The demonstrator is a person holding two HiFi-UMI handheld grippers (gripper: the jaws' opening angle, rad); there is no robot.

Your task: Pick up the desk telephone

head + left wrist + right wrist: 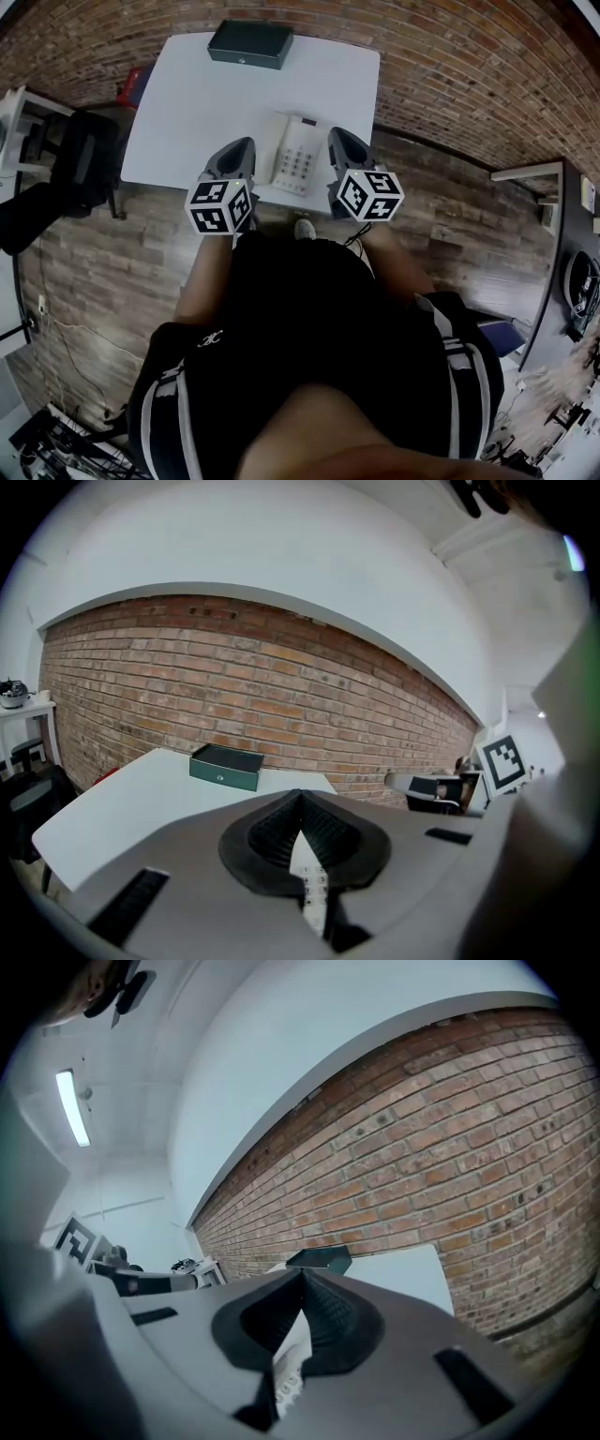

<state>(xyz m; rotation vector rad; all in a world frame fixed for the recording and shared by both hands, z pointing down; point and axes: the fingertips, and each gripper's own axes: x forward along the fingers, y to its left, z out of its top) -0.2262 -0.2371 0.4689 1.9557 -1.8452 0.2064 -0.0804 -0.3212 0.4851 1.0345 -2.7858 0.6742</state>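
No readable text or numbers, desk telephone (298, 155) keypad markings too small to make out

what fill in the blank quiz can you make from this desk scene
1. The desk telephone lies on the table ___ the left gripper and the right gripper.
2. Both grippers' jaws are ___, with nothing held.
3. The dark box sits at the table's edge nearest the ___ wall.
Missing words: between; shut; brick.
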